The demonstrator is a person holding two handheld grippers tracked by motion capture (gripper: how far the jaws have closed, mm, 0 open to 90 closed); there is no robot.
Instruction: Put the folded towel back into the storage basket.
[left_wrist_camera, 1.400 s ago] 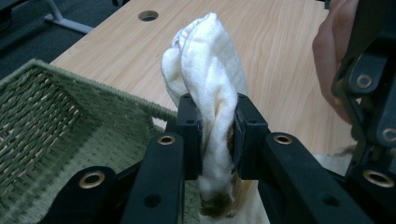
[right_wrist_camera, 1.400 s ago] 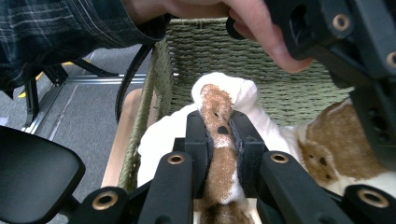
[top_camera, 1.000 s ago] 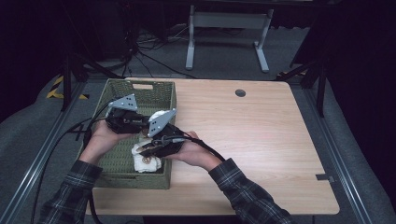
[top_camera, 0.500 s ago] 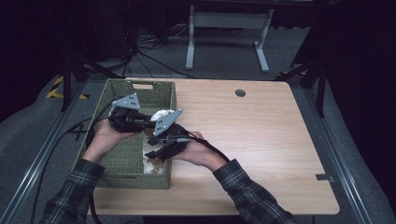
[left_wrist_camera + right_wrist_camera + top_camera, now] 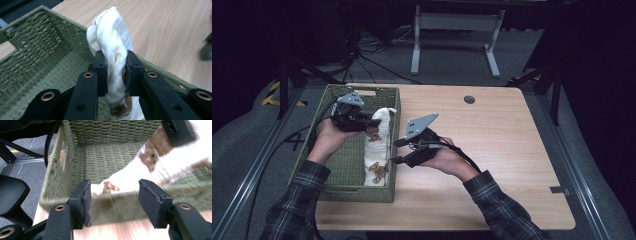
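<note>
Left gripper [image 5: 374, 121]: jaws pressed onto a bunched fold of the white cloth [image 5: 112, 50], pinched between both pads in the left gripper view. The held end stands above the basket's right wall, near its far right corner. Grip looks firm; cloth twisted into a rope where it passes the pads.

Right gripper [image 5: 398, 151]: jaws spread, nothing between them. In the right gripper view the pads frame only the basket wall, with the cloth beyond it. A second ago this gripper was down inside the basket on the near end of the cloth; its jaws have just been opening, and it now sits over the tabletop just beside the basket's right wall. So the right side has let go and backed out.

Cloth [image 5: 379, 150]: white with brown printed patches, lying lengthwise along the right inner side of the green woven basket [image 5: 341, 187]. Far end lifted by the left gripper, near end resting on the basket floor close to the near right corner.

Basket: at the left edge of the tabletop [image 5: 512, 150].

Reading: the cloth now hangs on one grip only. Judged from this, either the left gripper draws it out alone or the right re-grips elsewhere. Risk: the loose end dragging on the wicker.
</note>
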